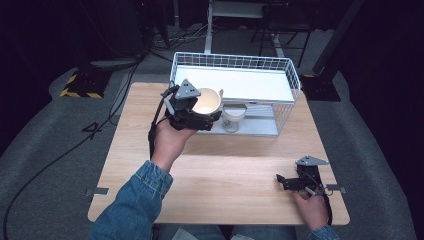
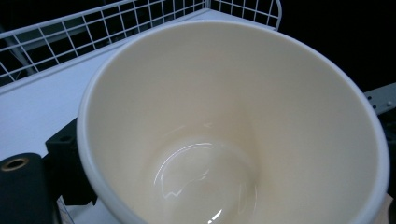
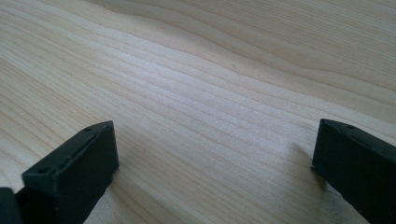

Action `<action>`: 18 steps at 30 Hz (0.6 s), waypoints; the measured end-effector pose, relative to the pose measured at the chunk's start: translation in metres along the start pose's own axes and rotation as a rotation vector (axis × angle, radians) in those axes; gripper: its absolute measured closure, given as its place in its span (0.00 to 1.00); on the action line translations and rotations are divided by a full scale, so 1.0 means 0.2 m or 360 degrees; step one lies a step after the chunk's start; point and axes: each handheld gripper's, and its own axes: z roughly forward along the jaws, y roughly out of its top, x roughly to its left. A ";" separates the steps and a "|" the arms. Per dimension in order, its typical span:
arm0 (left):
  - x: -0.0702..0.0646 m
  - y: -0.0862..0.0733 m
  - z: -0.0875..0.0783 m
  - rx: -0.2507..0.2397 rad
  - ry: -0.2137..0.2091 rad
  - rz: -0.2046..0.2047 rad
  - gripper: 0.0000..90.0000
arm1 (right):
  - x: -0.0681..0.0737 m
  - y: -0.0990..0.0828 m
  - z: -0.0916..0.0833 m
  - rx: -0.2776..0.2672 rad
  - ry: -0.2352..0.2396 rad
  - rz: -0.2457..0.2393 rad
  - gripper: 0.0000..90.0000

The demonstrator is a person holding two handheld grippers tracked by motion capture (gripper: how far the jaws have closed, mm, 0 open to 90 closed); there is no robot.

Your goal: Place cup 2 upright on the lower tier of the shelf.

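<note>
Cream-glazed mug (image 1: 207, 101) held in left gripper (image 1: 192, 116), jaws closed on its wall near the rim, raised at the front left corner of the white wire rack (image 1: 290, 75), level with the upper shelf. Interior smooth, glossy, empty in the left gripper view (image 2: 224, 140), with one black jaw against the outer wall at lower left. Judged ceramic: rigid, moderately heavy, slick under the pads, liable to chip or break if knocked on the wire or dropped. Best purchase judged to be across the wall just below the rim, as now, or at the handle; handle not clearly seen. Second pale mug (image 1: 233, 116) standing on the rack's lower level, just right of the held one, apart from it as far as can be told.

Right gripper (image 1: 292, 182) resting low at the near right of the table (image 1: 240, 175), jaws wide apart, nothing between them. Table of pale wood, visible grain, flat and bare. Grey carpet around, cables trailing at left, background dark with stands and a yellow-black striped base.
</note>
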 end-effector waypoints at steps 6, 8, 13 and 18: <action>0.04 0.09 0.05 -0.0014 -0.0009 0.0004 0.10 | 0.00 0.00 0.00 0.0000 0.0000 0.0000 0.00; 0.06 0.11 0.07 -0.0039 -0.0024 -0.0011 0.10 | 0.00 0.00 0.00 0.0000 0.0000 0.0000 0.00; 0.09 0.16 0.14 -0.0052 0.0008 -0.0026 0.10 | 0.00 0.00 0.00 0.0000 0.0000 0.0000 0.00; 0.13 0.22 0.21 -0.0060 0.0024 -0.0060 0.10 | 0.00 0.00 0.00 0.0000 0.0000 0.0000 0.00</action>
